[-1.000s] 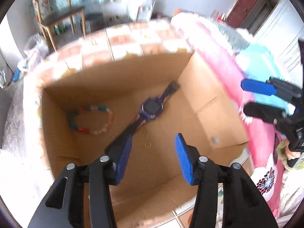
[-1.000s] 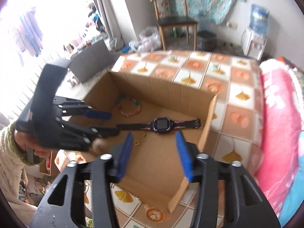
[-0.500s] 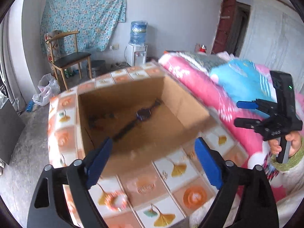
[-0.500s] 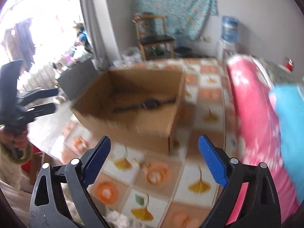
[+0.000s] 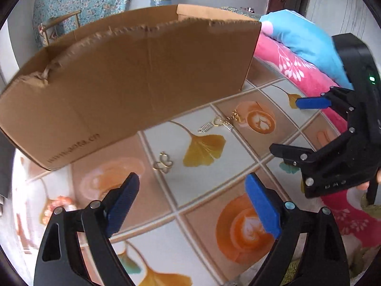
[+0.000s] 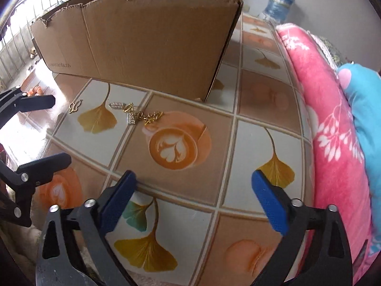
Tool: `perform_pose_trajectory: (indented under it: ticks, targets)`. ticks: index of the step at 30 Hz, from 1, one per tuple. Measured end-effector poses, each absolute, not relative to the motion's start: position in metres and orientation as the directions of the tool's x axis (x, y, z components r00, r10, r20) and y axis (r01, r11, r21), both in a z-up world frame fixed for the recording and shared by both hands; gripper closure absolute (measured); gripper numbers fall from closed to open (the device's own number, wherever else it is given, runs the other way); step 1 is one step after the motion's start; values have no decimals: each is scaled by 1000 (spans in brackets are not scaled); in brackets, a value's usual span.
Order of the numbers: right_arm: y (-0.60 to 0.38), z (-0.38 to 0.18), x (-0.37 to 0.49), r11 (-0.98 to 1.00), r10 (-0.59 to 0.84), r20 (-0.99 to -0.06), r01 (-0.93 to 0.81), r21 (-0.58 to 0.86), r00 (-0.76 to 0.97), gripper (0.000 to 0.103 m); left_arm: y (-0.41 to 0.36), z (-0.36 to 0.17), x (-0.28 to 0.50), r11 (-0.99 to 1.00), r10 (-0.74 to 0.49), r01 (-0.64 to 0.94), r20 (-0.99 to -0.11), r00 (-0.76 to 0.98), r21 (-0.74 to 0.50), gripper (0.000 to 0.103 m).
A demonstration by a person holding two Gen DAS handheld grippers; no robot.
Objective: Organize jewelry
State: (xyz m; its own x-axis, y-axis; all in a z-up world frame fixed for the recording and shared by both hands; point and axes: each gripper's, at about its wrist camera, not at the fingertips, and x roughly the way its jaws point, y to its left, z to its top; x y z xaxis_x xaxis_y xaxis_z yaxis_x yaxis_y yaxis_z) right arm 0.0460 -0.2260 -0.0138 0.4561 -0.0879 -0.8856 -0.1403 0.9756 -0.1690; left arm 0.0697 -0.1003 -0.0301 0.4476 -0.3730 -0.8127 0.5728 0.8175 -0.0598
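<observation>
Nearest in the left wrist view, the left gripper [image 5: 190, 197] hangs over the patterned tablecloth [image 5: 209, 181] with its blue-padded jaws spread wide and nothing between them. The right gripper [image 6: 194, 196] sits the same way in its own view; its jaws have just been opening, they stand as wide as they go, and they grip nothing. In the left wrist view the right gripper also shows at the right edge, jaws apart, above a print of a coffee cup.

A little farther on the cloth lies a small gold butterfly charm [image 5: 163, 163], just beyond the left gripper's tips and slightly left of their middle. In the right wrist view the same charm [image 6: 75, 106] lies far to the left, near the left gripper's upper finger. To the right of it, past a yellow ginkgo leaf print, lies a tangle of gold chain jewelry [image 6: 135, 114] with a small silver comb-shaped piece, resting on the cloth and touching neither gripper.

Behind the jewelry stands a brown cardboard box [image 6: 142, 38], its torn top edge open; its inside is hidden from here. To the right runs a pink blanket [image 6: 331, 124] with a blue cushion [image 6: 364, 109] on it
</observation>
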Motion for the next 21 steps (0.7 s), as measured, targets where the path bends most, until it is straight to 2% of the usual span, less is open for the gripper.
perform_pose_trajectory:
  ticks: [3, 7, 21]
  targets:
    - [-230, -14, 44, 981, -64, -888, -135, -140, 456, 8, -102, -36, 67, 820, -358, 571, -812, 461, -37, 11]
    - [-249, -19, 47, 997, 23, -911, -82, -12, 412, 8, -105, -40, 67, 822, -324, 569, -819, 473, 3, 6]
    - [-247, -14, 41, 994, 17, -911, -109, -31, 411, 8, -100, -41, 63, 801, -349, 598, -806, 479, 9, 5]
